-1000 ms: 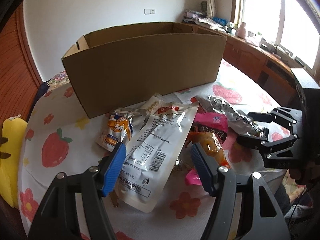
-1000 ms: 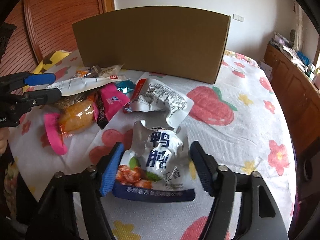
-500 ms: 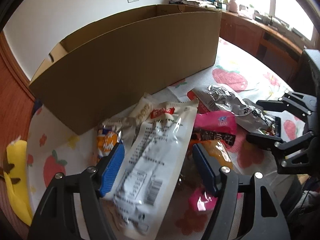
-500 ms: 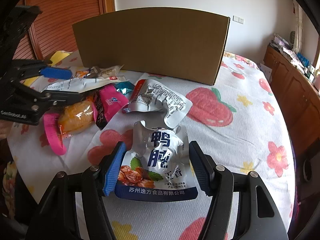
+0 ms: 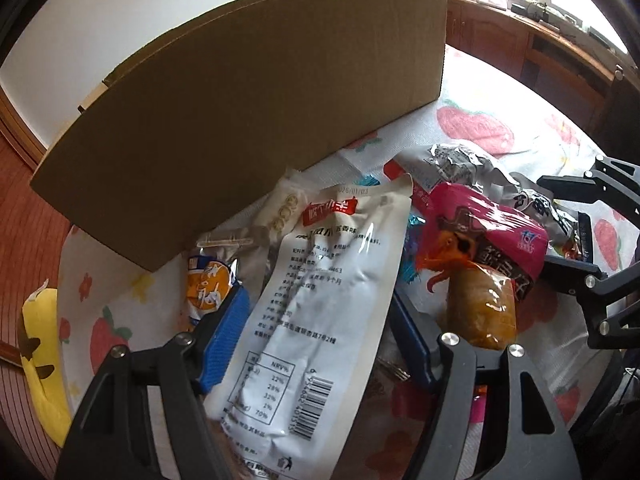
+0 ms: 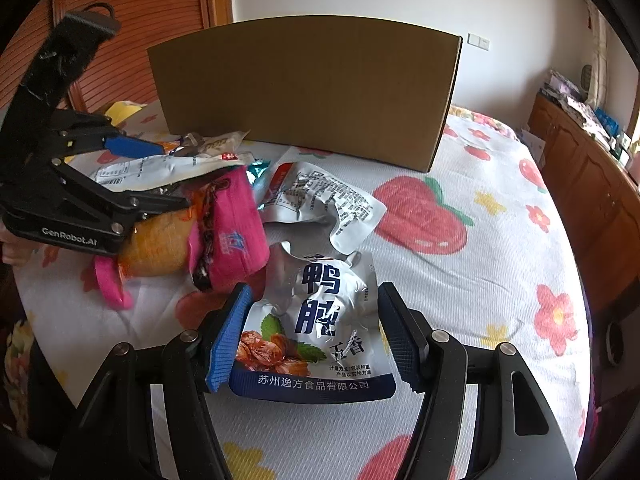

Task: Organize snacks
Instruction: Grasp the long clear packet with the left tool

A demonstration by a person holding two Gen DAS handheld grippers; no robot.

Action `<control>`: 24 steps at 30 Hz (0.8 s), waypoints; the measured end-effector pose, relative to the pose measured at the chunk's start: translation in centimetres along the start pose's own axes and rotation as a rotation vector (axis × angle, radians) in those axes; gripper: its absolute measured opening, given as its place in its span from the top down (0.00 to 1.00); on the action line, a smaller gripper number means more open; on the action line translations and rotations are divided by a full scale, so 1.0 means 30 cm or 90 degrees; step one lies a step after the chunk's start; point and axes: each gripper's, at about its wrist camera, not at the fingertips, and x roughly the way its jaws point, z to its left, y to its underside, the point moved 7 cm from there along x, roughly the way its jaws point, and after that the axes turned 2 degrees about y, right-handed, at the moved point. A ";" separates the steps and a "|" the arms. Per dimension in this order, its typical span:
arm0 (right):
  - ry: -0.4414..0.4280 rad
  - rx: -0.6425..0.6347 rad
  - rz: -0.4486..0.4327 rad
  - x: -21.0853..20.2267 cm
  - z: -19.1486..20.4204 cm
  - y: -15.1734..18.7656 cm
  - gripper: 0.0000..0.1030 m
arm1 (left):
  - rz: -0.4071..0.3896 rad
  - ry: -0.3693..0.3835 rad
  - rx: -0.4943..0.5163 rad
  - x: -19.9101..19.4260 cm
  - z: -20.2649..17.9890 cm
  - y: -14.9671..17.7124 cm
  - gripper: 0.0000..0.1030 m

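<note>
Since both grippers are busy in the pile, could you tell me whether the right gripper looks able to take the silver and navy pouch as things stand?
Probably yes. The right gripper is open with the silver and navy pouch lying flat between its fingers, nothing on top of it. The pink packet only borders its left corner, and the left gripper is off to the side.

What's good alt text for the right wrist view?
The right tool is open around a silver snack pouch lying flat on a strawberry-print cloth. Behind it stands a cardboard box; to the left, the left tool straddles a white pouch in a snack pile.
</note>
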 end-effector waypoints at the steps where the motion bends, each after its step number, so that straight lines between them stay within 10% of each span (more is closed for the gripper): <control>1: 0.000 0.000 0.000 0.001 0.000 -0.001 0.36 | -0.002 -0.001 -0.002 -0.002 0.002 -0.001 0.34; 17: 0.000 -0.001 0.000 0.001 -0.002 0.001 0.36 | -0.114 -0.013 -0.066 -0.172 0.055 0.023 0.81; 24: 0.000 -0.001 0.000 0.001 -0.003 0.002 0.36 | -0.124 -0.020 -0.062 -0.180 0.061 0.013 0.82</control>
